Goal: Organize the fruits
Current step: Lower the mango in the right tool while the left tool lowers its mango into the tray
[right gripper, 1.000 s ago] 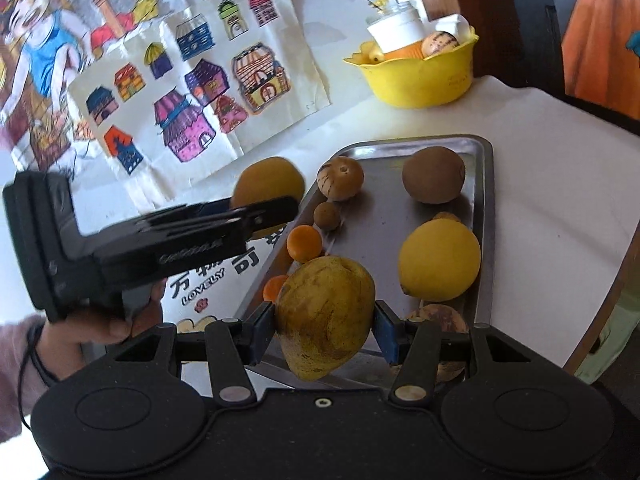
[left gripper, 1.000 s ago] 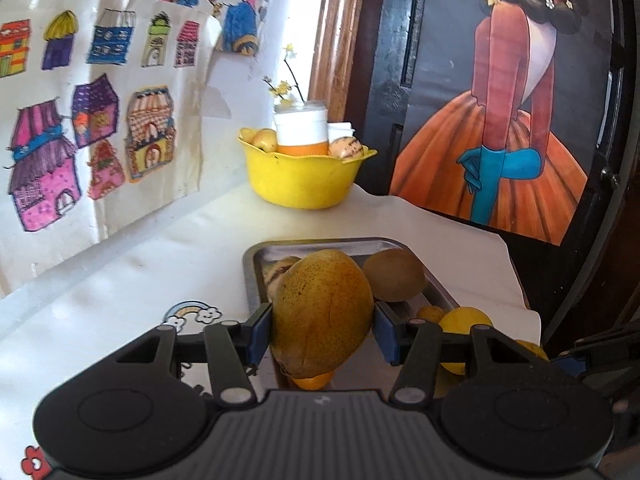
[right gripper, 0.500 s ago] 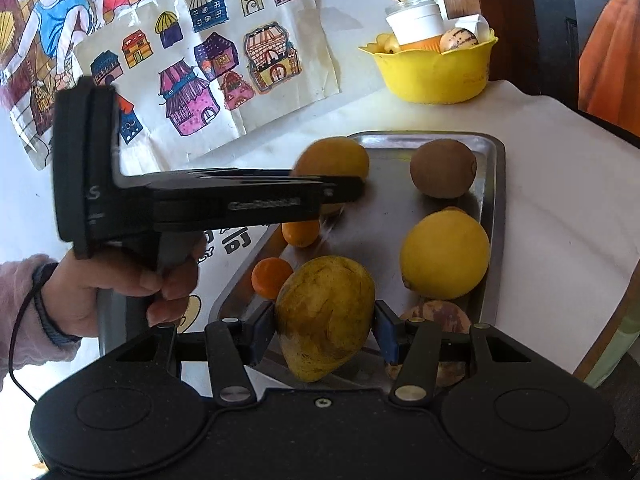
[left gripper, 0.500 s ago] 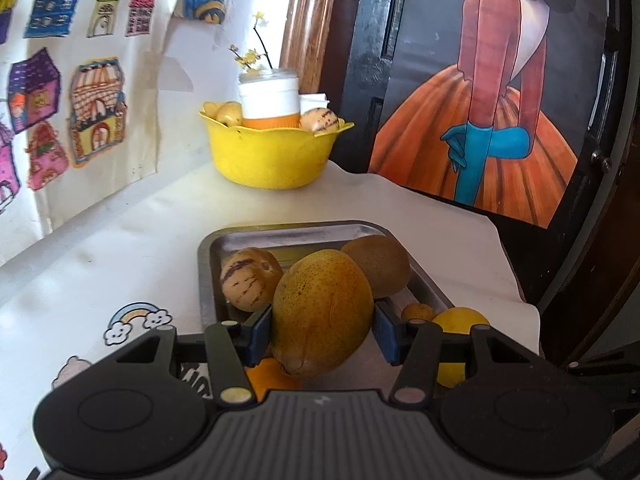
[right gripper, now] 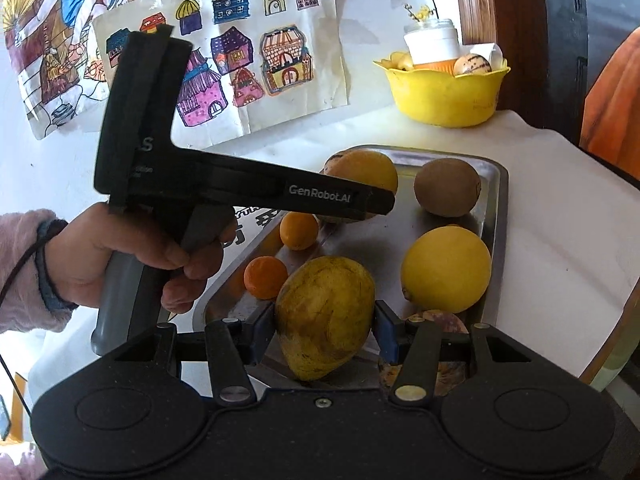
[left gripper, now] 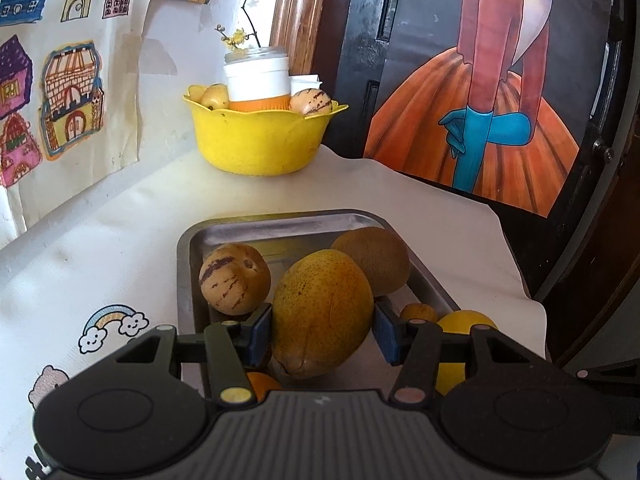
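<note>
The left gripper (left gripper: 322,330) holds a yellow-orange mango (left gripper: 322,312) between its 2 blue pads; the pads press on both sides of the fruit, so the jaws stand at a middle width, closed on it. This mango hangs over the metal tray (left gripper: 188,248), near the tray's near-left part.

The right gripper (right gripper: 325,330) holds a second, darker mango (right gripper: 325,316) in the same way — both pads touch its sides. It is over the near edge of the tray (right gripper: 496,184).

In the right wrist view the left gripper (right gripper: 376,200) reaches in from the left, with a hand (right gripper: 120,264) in a pink sleeve (right gripper: 20,272) around its handle; its mango (right gripper: 366,168) shows behind the black finger, over the far-left corner of the tray.

Inside the tray lie other fruits: a striped pale melon (left gripper: 234,278) at the far-left, a brown round fruit (right gripper: 446,188) at the far-right, a big yellow lemon-like fruit (right gripper: 446,268) at the right side, and 2 small oranges (right gripper: 266,278) along the left rim. One purple-brown fruit (right gripper: 440,320) lies at the near-right, partly hidden by the right gripper.

Beyond the tray, well apart from it, stands a yellow bowl (left gripper: 256,144) — it contains a white jar (left gripper: 258,76) and some fruits. Drawings of houses (right gripper: 256,68) hang on the wall left of the tray.
</note>
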Motion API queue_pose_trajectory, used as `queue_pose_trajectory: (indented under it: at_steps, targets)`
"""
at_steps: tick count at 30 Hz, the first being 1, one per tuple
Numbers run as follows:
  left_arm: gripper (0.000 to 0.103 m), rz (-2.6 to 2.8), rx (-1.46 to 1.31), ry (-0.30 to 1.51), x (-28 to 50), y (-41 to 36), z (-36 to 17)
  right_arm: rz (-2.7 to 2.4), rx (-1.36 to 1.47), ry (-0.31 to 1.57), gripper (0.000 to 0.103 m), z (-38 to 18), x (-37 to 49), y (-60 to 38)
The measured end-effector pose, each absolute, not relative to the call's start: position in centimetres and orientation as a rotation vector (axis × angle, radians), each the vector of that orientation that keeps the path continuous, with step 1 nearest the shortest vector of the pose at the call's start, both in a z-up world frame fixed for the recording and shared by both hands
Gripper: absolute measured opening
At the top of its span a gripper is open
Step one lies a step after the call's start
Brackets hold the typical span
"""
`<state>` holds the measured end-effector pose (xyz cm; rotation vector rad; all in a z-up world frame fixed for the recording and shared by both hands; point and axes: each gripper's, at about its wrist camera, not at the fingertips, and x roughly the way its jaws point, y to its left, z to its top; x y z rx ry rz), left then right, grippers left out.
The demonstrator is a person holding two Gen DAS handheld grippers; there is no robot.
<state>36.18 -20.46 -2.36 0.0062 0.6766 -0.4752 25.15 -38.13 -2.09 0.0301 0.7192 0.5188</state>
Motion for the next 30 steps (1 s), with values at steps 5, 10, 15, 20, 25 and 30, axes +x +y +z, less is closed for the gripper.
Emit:
queue_pose_trajectory:
  at_steps: [5,10,15,20,25,30]
  targets:
    - [0.057,-0.475,-0.005,0.686,36.6,-20.5,-2.7,0.51,0.028,0.664,0.055,-2.5,24.4,-38.2]
    - [0.058,-0.477,-0.044,0.715,37.2,-20.4,-2.8,0.493,0.007,0.62,0.055,-3.0,23.7,-37.7]
    - [0.058,-0.472,-0.059,0.746,37.5,-20.2,-3.3,0.474,0.039,0.59,0.055,-3.3,23.5,-37.7]
    - [0.058,-0.461,-0.067,0.763,37.6,-20.0,-3.6,0.44,0.041,0.552,0.055,-3.5,22.8,-37.4]
    - [0.058,-0.458,-0.081,0.775,37.7,-19.7,-3.6,0.41,0.047,0.532,0.055,-3.7,22.4,-37.2]
    - [0.058,-0.437,-0.065,0.763,37.4,-20.0,-3.6,0.382,0.039,0.51,0.055,-3.9,22.0,-36.9]
